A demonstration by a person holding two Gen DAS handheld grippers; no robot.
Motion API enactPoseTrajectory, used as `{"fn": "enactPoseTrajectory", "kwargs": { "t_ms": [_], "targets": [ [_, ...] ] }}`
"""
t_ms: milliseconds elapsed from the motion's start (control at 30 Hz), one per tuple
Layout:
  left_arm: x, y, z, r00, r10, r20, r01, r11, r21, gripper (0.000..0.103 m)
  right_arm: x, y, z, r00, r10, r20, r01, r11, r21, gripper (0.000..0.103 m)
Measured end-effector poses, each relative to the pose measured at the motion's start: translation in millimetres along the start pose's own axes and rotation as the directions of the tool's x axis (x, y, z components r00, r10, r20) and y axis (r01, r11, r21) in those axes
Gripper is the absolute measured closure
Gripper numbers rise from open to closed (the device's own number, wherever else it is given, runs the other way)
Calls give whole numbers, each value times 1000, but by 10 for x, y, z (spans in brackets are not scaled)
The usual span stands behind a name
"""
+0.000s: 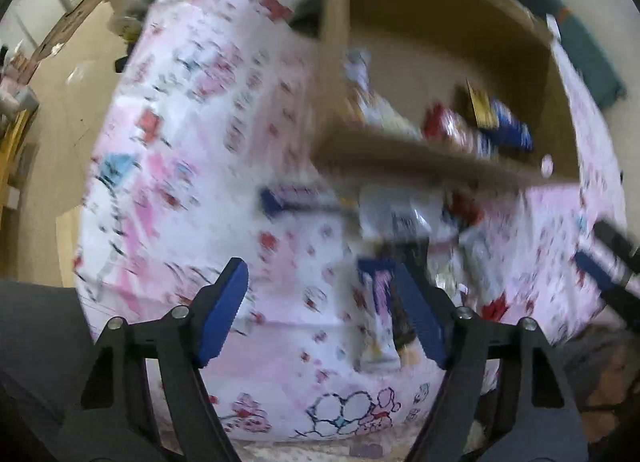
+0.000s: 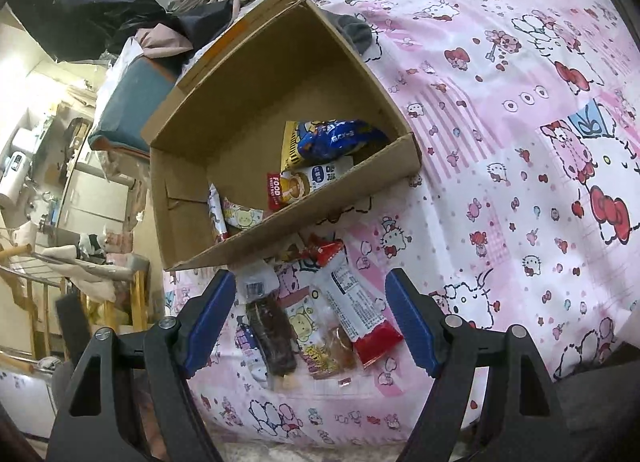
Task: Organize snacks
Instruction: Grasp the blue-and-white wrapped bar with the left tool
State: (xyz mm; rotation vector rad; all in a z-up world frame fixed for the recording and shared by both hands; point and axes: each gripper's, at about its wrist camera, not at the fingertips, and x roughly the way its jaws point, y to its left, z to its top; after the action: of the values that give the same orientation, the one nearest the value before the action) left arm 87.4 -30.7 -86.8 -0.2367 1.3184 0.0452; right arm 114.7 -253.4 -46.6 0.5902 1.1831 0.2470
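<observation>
An open cardboard box [image 2: 192, 134] lies on a pink cartoon-print bedsheet [image 2: 500, 142] and holds several snack packets, among them a blue bag [image 2: 336, 140]. Loose snacks lie in front of the box: a red-and-white bar [image 2: 356, 302], a brown bar [image 2: 274, 336] and a yellow cartoon packet [image 2: 310, 332]. My right gripper [image 2: 310, 320] is open just above this pile, empty. The left wrist view is blurred; there the box [image 1: 420, 158] is at upper right and loose snacks [image 1: 404, 218] lie below it. My left gripper [image 1: 320, 314] is open and empty, with a packet [image 1: 380, 326] by its right finger.
Clothes and a teal cushion [image 2: 128, 106] are piled behind the box. The bed's left edge drops to a cluttered floor with a wooden rack [image 2: 80, 294]. The other gripper [image 1: 608, 262] shows at the right edge of the left wrist view.
</observation>
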Motion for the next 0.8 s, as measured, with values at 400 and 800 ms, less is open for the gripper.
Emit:
{"fn": "enactPoseTrajectory", "kwargs": {
  "t_ms": [400, 800],
  "targets": [
    [444, -205, -240, 979, -50, -200, 57, 998, 32, 89, -22, -44, 5, 1000, -21, 6, 21, 1000, 11, 23],
    [-96, -57, -77, 996, -3, -93, 9, 998, 66, 89, 0, -98, 16, 1000, -7, -10, 7, 999, 35, 23]
  ]
}}
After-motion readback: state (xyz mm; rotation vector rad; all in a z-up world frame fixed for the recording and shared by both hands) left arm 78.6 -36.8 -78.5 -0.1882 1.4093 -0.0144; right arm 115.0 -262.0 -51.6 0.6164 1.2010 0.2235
